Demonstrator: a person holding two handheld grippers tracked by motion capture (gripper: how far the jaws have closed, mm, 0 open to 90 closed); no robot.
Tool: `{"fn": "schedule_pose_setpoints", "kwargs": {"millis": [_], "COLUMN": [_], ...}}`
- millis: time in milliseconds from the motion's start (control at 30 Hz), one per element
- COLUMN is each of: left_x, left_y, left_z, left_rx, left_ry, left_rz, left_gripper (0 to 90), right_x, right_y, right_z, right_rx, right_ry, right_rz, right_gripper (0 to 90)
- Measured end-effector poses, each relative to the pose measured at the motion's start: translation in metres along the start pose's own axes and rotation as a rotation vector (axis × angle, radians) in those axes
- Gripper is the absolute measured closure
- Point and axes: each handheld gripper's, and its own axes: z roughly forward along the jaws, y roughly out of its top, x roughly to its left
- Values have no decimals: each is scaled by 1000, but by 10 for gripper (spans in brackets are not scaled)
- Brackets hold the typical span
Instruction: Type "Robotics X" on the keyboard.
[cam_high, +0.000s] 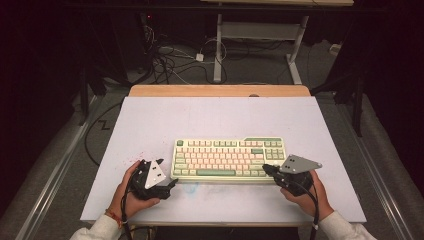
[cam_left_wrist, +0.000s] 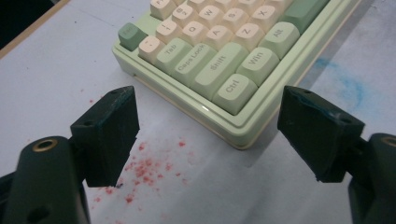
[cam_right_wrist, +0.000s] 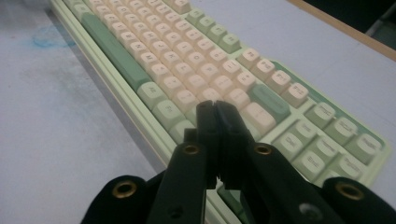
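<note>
A pale green keyboard (cam_high: 229, 157) with cream and green keys lies flat on the white table top (cam_high: 200, 117), near its front edge. My left gripper (cam_high: 170, 184) is open just off the keyboard's front left corner. In the left gripper view the keyboard (cam_left_wrist: 219, 60) corner with the Ctrl key lies between the spread jaws of that gripper (cam_left_wrist: 210, 100), apart from both. My right gripper (cam_high: 266, 169) is shut with nothing in it. In the right gripper view its closed tips (cam_right_wrist: 215, 106) hover over keys at the front right of the keyboard (cam_right_wrist: 187, 70).
Red specks (cam_left_wrist: 144, 168) and a blue smudge (cam_left_wrist: 345, 79) stain the table by the keyboard. A wooden strip (cam_high: 220, 90) borders the far edge. Beyond it the floor holds tangled cables (cam_high: 165, 55) and the legs of a desk (cam_high: 218, 50).
</note>
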Motion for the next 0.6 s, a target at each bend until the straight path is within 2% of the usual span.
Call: {"fn": "schedule_pose_setpoints", "kwargs": {"millis": [167, 333, 600], "left_x": [-1, 0, 0], "left_y": [-1, -3, -3], "left_z": [-1, 0, 1], "left_rx": [3, 12, 16], "left_ry": [-5, -6, -13], "left_rz": [-5, -7, -10], "left_gripper": [194, 194, 193], "right_x": [2, 2, 5], "right_y": [14, 27, 49], "right_z": [15, 33, 71], "right_rx": [16, 24, 67], "right_ry": [21, 40, 67], "right_rz": [-31, -37, -58], "right_gripper": [899, 900, 900]}}
